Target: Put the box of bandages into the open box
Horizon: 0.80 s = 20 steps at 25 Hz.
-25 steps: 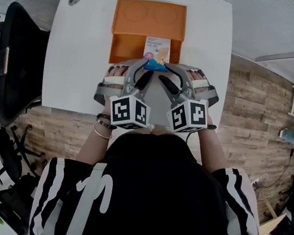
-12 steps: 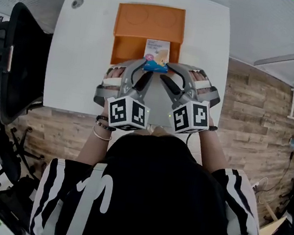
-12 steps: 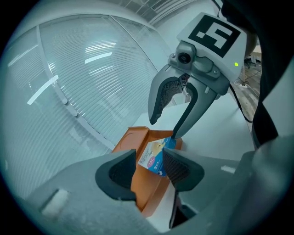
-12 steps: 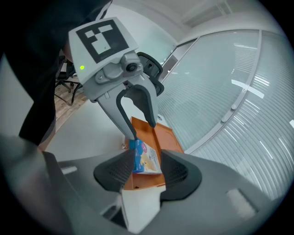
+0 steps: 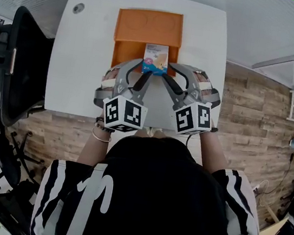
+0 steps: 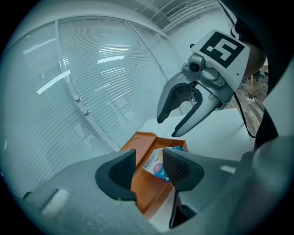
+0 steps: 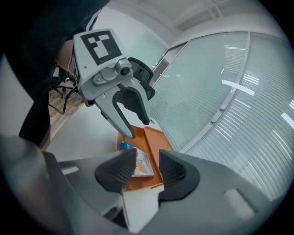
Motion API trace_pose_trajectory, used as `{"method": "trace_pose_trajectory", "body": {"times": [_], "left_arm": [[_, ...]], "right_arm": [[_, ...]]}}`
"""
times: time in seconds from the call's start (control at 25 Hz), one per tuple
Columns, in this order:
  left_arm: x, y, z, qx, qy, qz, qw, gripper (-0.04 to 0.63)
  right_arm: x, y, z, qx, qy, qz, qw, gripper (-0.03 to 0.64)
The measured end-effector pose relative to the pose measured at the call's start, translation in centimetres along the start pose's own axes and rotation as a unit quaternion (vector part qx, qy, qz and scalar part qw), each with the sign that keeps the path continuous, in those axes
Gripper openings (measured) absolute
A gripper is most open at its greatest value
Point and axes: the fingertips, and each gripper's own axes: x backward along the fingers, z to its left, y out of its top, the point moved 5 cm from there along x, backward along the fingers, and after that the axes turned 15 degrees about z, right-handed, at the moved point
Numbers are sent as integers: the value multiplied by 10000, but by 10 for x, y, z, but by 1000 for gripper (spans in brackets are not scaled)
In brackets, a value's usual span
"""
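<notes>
The bandage box [image 5: 156, 58], white with a blue end, lies flat in the tray half of the open orange box [image 5: 149, 28] on the white table [image 5: 83, 66]. Both grippers hover side by side just in front of it, off the box. My left gripper [image 5: 145, 70] is open, its pads [image 6: 177, 166] apart with only the bandage box [image 6: 157, 165] and orange box [image 6: 143, 143] seen beyond. My right gripper [image 5: 166, 72] is open; its jaws have just been closing a little, with nothing between them. Past its jaws [image 7: 142, 170] lies the bandage box [image 7: 143, 164].
The orange box's lid half [image 5: 150, 24] lies flat toward the far table edge. A round cable grommet [image 5: 78, 7] sits at the table's far left corner. A black office chair [image 5: 12, 67] stands left of the table, and wood flooring [image 5: 253, 103] runs to the right.
Both grippers have risen and drawn back from the bandage box's blue end, which their tips were at a second ago. The bandage box now lies alone in the orange box.
</notes>
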Motion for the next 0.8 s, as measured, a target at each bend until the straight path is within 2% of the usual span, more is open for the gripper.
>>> {"method": "trace_pose_trajectory", "body": {"times": [0.24, 0.6, 0.8], "left_arm": [[7, 4, 11, 231, 50, -199, 9995, 189], [16, 13, 28, 815, -43, -524, 9953, 187], [23, 18, 35, 830, 60, -678, 9942, 187]], "right_arm": [[7, 1, -13, -470, -42, -217, 9987, 155], [18, 7, -33, -1167, -19, -667, 9909, 155], [30, 16, -51, -1533, -34, -1073, 9823, 155]]}}
